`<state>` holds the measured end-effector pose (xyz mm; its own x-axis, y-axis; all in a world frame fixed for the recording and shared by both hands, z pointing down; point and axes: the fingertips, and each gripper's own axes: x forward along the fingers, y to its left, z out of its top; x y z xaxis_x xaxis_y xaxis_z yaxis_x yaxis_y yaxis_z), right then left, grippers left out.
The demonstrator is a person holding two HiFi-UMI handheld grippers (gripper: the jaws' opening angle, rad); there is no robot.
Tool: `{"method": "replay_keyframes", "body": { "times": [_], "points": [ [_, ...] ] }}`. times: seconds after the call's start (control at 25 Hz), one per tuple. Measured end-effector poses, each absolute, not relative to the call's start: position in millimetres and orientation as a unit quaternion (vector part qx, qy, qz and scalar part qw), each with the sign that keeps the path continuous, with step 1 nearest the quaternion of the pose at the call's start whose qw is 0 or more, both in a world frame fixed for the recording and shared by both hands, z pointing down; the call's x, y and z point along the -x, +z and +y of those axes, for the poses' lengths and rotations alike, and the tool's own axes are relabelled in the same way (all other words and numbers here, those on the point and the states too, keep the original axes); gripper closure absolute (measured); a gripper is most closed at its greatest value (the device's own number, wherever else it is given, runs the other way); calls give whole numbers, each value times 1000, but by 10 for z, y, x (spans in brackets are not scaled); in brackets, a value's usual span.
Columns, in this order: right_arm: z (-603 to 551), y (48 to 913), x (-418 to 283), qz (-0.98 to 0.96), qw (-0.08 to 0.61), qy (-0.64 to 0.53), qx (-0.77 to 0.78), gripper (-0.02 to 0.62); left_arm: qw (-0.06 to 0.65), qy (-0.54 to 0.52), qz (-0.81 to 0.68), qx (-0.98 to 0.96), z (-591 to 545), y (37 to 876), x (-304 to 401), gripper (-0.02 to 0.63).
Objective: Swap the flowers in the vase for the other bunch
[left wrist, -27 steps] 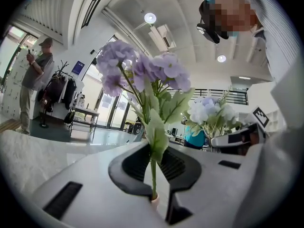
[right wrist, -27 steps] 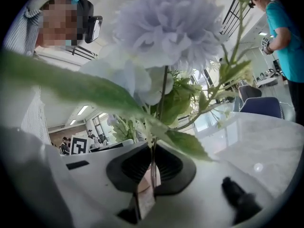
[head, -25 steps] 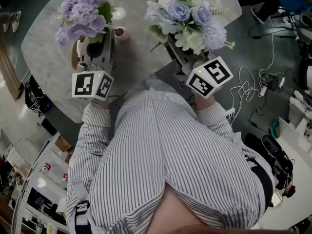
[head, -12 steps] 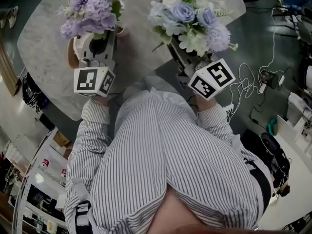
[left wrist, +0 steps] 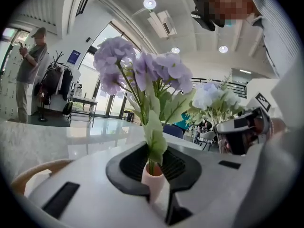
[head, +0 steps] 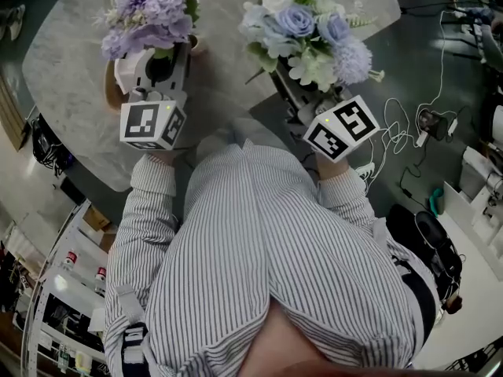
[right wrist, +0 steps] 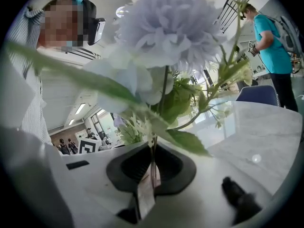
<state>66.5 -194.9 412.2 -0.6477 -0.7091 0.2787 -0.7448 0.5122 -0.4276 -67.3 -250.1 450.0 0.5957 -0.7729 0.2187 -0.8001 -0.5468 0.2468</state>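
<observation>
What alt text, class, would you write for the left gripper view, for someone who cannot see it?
The left gripper is shut on a small pink vase holding purple flowers, over a marble table. A white-and-blue bunch shows at right.

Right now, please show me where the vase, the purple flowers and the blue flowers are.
vase [left wrist: 153,184]: left gripper view, its pink body.
purple flowers [left wrist: 159,68]: left gripper view, middle bloom.
blue flowers [head: 293,18]: head view, a blue bloom.
</observation>
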Motion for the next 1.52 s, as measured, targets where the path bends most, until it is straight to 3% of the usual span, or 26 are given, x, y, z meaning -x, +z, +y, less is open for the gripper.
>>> {"method": "replay_keyframes", "body": {
  "times": [0.92, 1.52],
  "points": [
    [-1938, 4172, -664, -869, 30, 269, -415, 566, 151, 100, -448, -875, -2491, 4648, 575, 543],
    [-1947, 4153, -661, -871, 32, 267, -412, 566, 151, 106, -455, -871, -2527, 4657, 554, 446]
  ]
}}
